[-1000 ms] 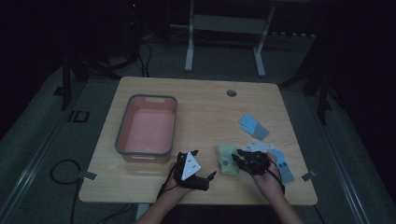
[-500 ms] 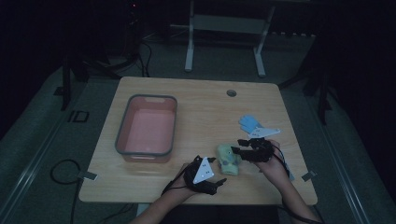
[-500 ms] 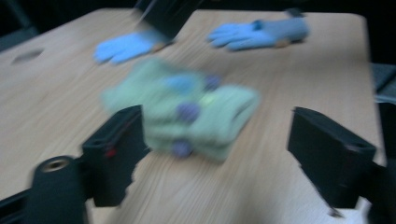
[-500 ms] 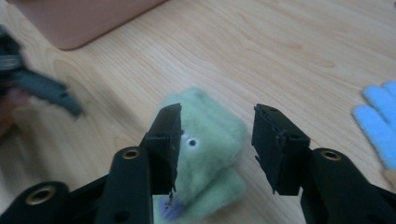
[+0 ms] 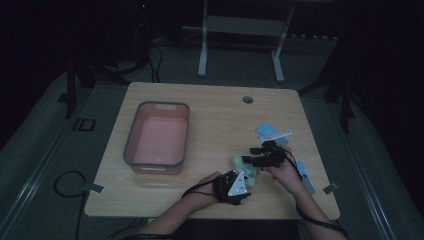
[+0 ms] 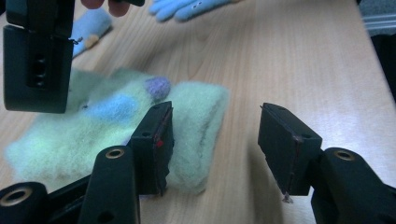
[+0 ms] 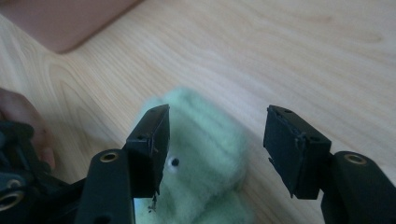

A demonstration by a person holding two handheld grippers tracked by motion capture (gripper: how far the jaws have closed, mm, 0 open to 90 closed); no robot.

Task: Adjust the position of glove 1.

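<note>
A pale green fuzzy cloth (image 5: 244, 168) with blue and purple spots lies near the table's front, right of centre. My left gripper (image 5: 247, 180) is at its near end and stands open. In the left gripper view (image 6: 217, 116) one jaw rests over the green cloth (image 6: 112, 126) and the other hovers above bare wood. My right gripper (image 5: 251, 156) hovers open over the cloth's far end. In the right gripper view (image 7: 219, 116) the green cloth (image 7: 205, 149) lies below and between its jaws. Neither gripper holds anything.
A pink tub (image 5: 158, 139) with a grey rim stands left of centre. Blue fuzzy pieces lie on the right: one (image 5: 268, 131) behind my right gripper, another (image 5: 303, 176) by the right wrist. The table's front edge is close behind the left hand.
My left gripper has slid right up to the green cloth. My right gripper has moved away from the front edge and now hovers over the cloth's far end.
</note>
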